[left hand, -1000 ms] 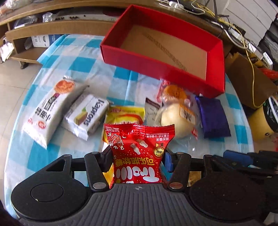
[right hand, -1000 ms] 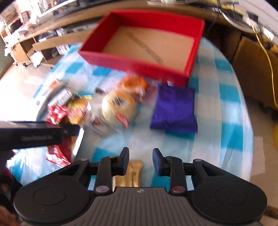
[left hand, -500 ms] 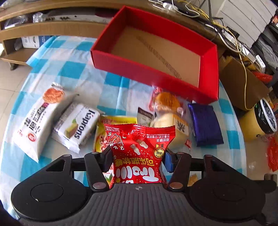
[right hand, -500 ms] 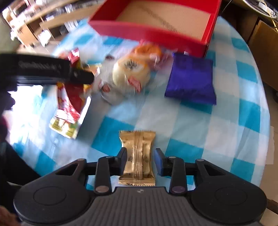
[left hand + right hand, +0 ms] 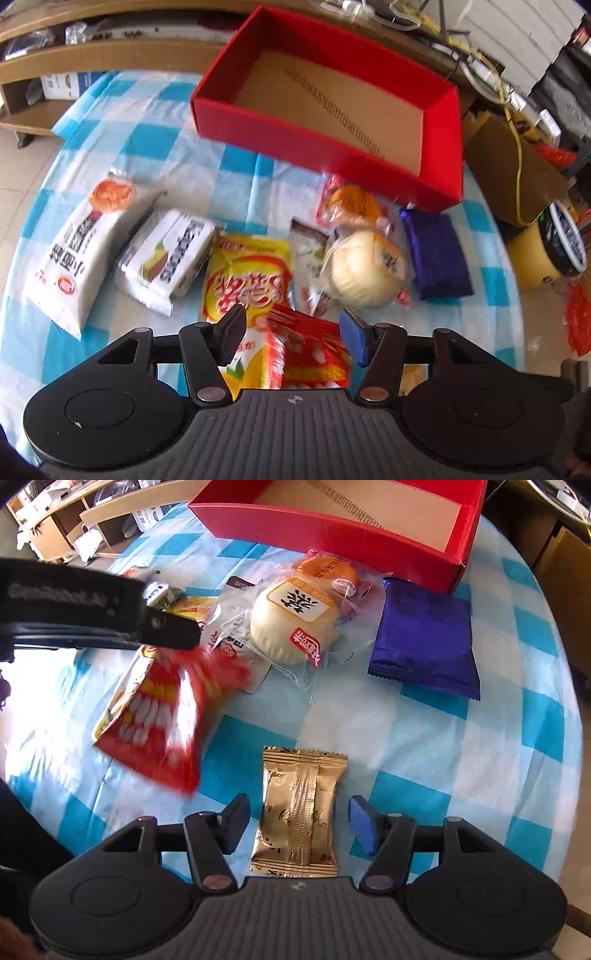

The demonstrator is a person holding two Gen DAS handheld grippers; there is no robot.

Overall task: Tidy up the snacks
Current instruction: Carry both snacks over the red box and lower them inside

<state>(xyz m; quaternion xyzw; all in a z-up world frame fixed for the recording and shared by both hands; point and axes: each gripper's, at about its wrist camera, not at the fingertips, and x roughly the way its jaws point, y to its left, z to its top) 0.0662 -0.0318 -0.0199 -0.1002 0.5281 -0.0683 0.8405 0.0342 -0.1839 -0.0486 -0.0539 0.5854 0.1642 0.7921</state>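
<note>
A red snack bag (image 5: 310,354) shows blurred and tilted, low between the fingers of my left gripper (image 5: 293,325). A strip of the yellow bag (image 5: 247,280) shows between the bag and the left pad, so the pads do not press on it. In the right wrist view the red snack bag (image 5: 162,716) hangs blurred under the left gripper's finger (image 5: 166,627). My right gripper (image 5: 297,823) points down with its jaws opening. A gold packet (image 5: 301,797) lies flat on the cloth between its fingers, untouched. The red box (image 5: 325,155) stands with nothing in it at the back.
On the blue-checked cloth lie a long white bag (image 5: 81,251), a white wafer pack (image 5: 166,258), a wrapped bun (image 5: 364,273), an orange pastry (image 5: 351,203) and a purple packet (image 5: 436,254). A wooden shelf (image 5: 110,48) stands behind. A cardboard box (image 5: 509,173) and a yellow tub (image 5: 546,251) stand off the right edge.
The red bag has sunk and tipped between the left fingers. The right jaws have spread from shut to wide, and the gripper has come down over the gold packet.
</note>
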